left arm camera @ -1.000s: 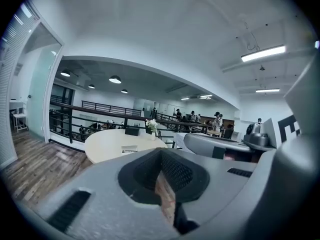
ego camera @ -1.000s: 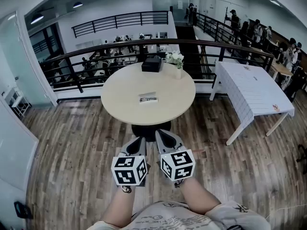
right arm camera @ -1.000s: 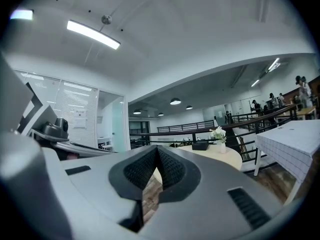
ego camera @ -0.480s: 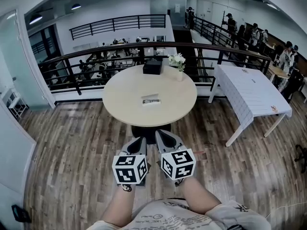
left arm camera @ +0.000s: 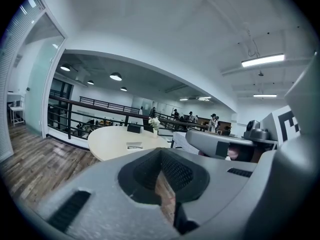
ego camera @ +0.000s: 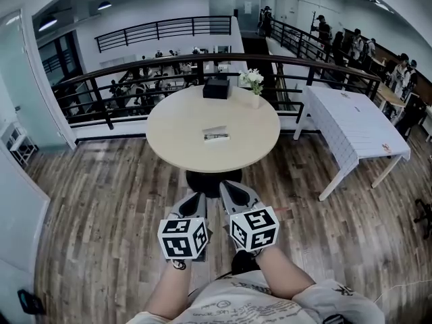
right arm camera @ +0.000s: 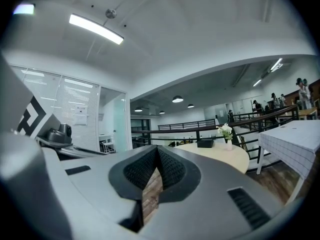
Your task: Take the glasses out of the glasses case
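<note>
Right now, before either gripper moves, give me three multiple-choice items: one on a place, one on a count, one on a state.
1. Where is the glasses case? A. middle of the round table B. white table C. floor
2. How many things are on the round table? A. one B. three C. five
3. The left gripper and right gripper are: A. shut, empty B. wide open C. gripping the case
A: it lies mid-tabletop. B: case, black box, flower vase. A: each gripper view shows jaws together on nothing.
</note>
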The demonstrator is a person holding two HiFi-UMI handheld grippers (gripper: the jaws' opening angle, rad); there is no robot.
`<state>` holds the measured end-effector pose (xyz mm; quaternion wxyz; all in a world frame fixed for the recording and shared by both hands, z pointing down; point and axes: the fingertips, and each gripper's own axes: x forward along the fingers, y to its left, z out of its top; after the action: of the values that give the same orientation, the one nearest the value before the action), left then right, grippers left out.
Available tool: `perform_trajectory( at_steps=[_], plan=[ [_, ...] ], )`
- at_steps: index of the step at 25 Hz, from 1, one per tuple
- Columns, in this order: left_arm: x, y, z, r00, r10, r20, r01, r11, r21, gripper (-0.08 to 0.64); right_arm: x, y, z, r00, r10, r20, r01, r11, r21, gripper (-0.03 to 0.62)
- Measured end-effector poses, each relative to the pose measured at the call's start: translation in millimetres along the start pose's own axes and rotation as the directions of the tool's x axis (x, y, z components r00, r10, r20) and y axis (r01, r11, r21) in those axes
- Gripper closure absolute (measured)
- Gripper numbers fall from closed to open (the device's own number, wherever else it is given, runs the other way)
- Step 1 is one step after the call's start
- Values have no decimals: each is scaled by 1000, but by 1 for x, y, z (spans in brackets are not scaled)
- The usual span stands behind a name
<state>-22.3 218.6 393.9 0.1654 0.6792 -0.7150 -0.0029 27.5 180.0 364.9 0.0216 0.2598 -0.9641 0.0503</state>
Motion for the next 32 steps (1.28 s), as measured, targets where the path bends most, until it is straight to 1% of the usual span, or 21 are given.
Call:
perform_trajectory(
  at_steps=[4, 7, 13, 18, 22, 27, 32],
  plan=[
    [3, 15, 3, 1000, 23, 1, -23, 1000, -7, 548, 9, -9, 6, 1000, -9, 22, 9, 1000, 7, 578],
    [14, 23, 4, 1000, 27, 0, -27, 1000, 6, 548, 23, -20, 4, 999, -17, 33, 16, 1000, 18, 578],
    [63, 29, 3, 1000, 18, -8, -18, 999, 36, 548, 55, -57, -4, 998, -22, 54, 20, 999, 33, 578],
    [107, 35, 11, 1000, 5, -10, -4, 998, 60, 548, 86, -92, 0, 997, -34, 76, 31, 999, 44, 578],
    [134, 45, 14, 1000, 4, -12, -3, 999, 54, 548, 109, -107, -1, 997, -27, 77, 23, 999, 48, 578],
    [160, 54, 7, 1000, 4, -20, -3, 999, 49, 548, 130, -118, -16, 998, 1, 58, -3, 999, 33, 578],
    [191, 67, 13, 1000, 1, -23, 0, 999, 39, 548, 153, -132, -16, 999, 6, 50, -7, 1000, 22, 578]
  ],
)
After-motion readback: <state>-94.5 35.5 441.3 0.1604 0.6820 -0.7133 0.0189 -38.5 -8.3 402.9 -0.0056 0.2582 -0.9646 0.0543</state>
